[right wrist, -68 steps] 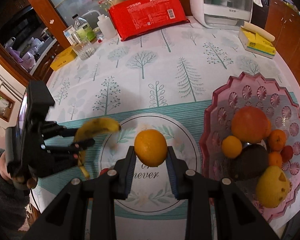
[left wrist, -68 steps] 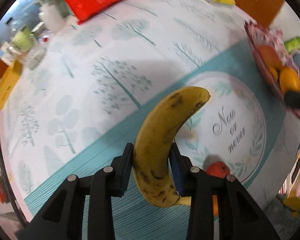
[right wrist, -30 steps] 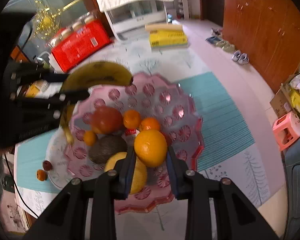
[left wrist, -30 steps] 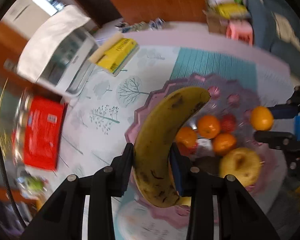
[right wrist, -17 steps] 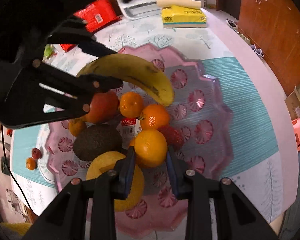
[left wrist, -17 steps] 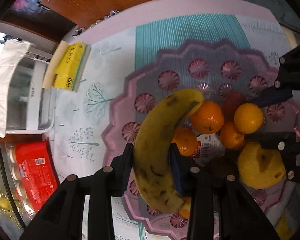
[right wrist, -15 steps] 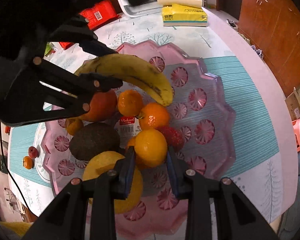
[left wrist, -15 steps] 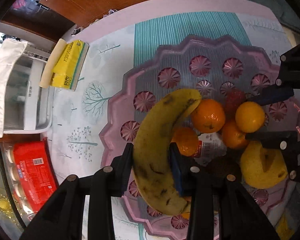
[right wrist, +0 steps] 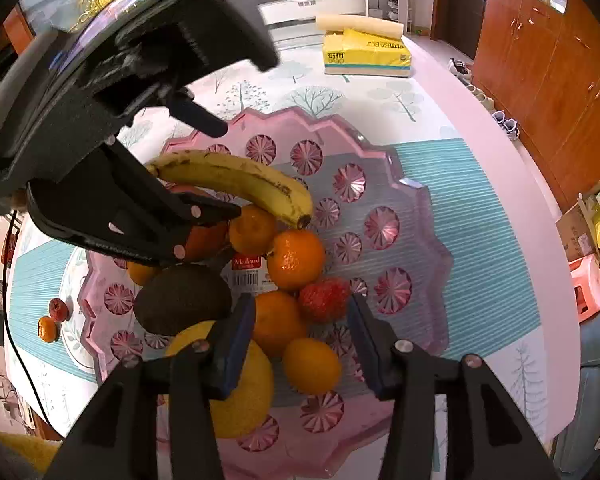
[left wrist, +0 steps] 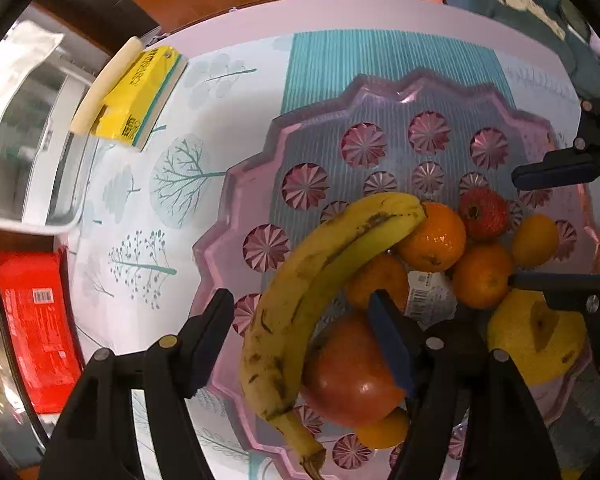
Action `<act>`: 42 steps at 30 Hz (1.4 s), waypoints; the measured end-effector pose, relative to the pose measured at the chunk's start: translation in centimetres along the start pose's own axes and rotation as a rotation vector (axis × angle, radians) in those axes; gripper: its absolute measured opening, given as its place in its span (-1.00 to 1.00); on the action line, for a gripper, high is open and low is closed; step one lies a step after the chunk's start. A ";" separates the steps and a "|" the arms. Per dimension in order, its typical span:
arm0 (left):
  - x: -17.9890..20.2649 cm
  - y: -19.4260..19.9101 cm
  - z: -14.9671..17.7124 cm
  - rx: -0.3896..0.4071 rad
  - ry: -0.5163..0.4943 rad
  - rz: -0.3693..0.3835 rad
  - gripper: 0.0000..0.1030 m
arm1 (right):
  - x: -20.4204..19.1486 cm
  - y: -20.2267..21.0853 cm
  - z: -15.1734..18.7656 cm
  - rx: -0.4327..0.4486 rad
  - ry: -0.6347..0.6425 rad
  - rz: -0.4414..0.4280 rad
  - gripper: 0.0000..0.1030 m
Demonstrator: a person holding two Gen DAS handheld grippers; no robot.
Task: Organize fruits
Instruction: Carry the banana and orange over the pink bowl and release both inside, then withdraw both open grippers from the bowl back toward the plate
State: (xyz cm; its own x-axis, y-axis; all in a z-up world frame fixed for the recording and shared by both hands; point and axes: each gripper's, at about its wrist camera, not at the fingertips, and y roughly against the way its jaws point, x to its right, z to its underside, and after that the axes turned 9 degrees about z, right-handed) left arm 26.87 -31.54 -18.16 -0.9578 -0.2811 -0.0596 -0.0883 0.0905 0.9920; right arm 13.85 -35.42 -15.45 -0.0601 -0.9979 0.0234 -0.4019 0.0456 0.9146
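A pink scalloped fruit plate (left wrist: 384, 108) (right wrist: 412, 240) holds several fruits. My left gripper (left wrist: 304, 332) is open above it; the spotted banana (left wrist: 324, 276) (right wrist: 236, 178) lies between its fingers, resting on the oranges and a red apple (left wrist: 348, 376). My right gripper (right wrist: 300, 344) is open; a small orange (right wrist: 312, 366) lies on the plate between its fingers, beside a yellow pear (right wrist: 236, 384), an avocado (right wrist: 180, 298) and a strawberry (right wrist: 324, 294).
A yellow tissue pack (left wrist: 140, 96) (right wrist: 366, 54) and a white appliance (left wrist: 24, 128) lie beyond the plate. A red package (left wrist: 36, 328) is at far left. Two small fruits (right wrist: 52, 320) lie on the tablecloth left of the plate. The table edge (right wrist: 540, 184) runs at right.
Both grippers opened. The banana now rests on the fruit pile, and the small orange lies on the plate in front of the pear.
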 end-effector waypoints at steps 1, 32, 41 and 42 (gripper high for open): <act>-0.1 0.2 0.2 0.009 0.012 -0.005 0.44 | 0.1 0.0 0.0 -0.002 -0.007 -0.003 -0.05; 1.2 16.4 12.7 0.403 0.529 -0.045 0.48 | -1.2 7.5 -0.5 0.111 -0.070 -0.025 -0.05; 1.4 21.4 22.8 0.505 0.719 -0.116 0.59 | -5.7 11.0 -1.3 0.194 -0.026 -0.043 -0.05; 1.4 21.6 24.1 0.508 0.743 -0.131 0.59 | -6.4 11.2 -1.4 0.199 -0.018 -0.046 -0.05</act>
State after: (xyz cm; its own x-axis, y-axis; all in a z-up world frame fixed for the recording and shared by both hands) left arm 17.02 -7.00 0.51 -0.5243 -0.8464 0.0931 -0.4628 0.3750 0.8032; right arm 10.99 -28.59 -4.79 -0.0528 -0.9983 -0.0253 -0.5772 0.0098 0.8166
